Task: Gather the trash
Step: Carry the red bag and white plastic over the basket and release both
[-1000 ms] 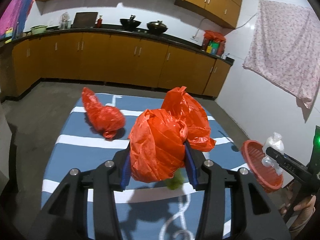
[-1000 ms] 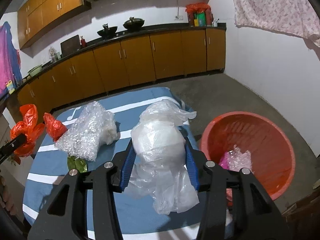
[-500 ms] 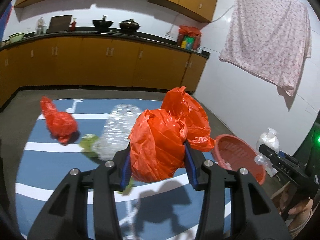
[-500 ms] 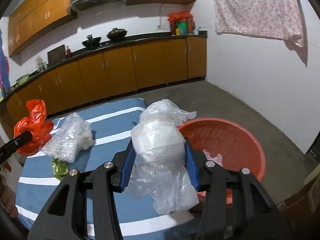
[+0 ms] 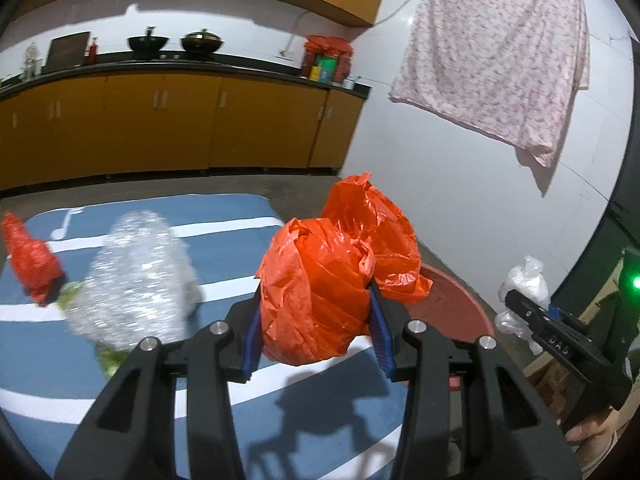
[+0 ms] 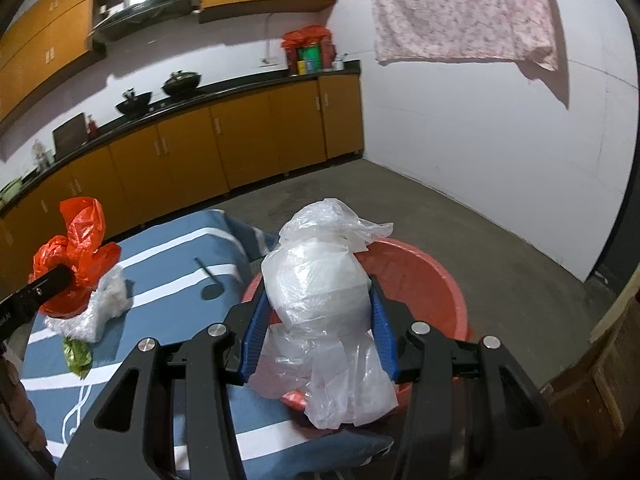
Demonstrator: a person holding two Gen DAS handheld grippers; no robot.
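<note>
Small red bag (image 5: 30, 260): lies at the far left of the blue striped cloth (image 5: 224, 216), its lower end beside a green scrap (image 5: 70, 292).
Green scrap: pokes out from under the bubble wrap; in the right wrist view it lies on the cloth just in front of the wrap.
Bubble wrap (image 5: 136, 276): a crumpled clear bundle on the cloth, between the small red bag and the left claw; blurred in the left wrist view.
Left claw (image 5: 316, 330): its blue pads are pinching a bunched red bag (image 5: 316, 292) from both sides, held above the cloth; the bag's loose top flares up and to the right.
Red basin (image 6: 420, 280): sits off the right edge of the cloth on the concrete floor (image 6: 500, 240); in the left wrist view only part of its rim shows behind the red bag.
Right claw (image 6: 318, 326): its pads are clamped on a clear plastic bag (image 6: 320, 284) stuffed into a white ball, held over the near rim of the basin, with loose film hanging below the pads.
Cabinets (image 5: 160, 120): orange doors run along the back wall.
Pink cloth (image 5: 492, 52): hangs on the white wall at the right.
</note>
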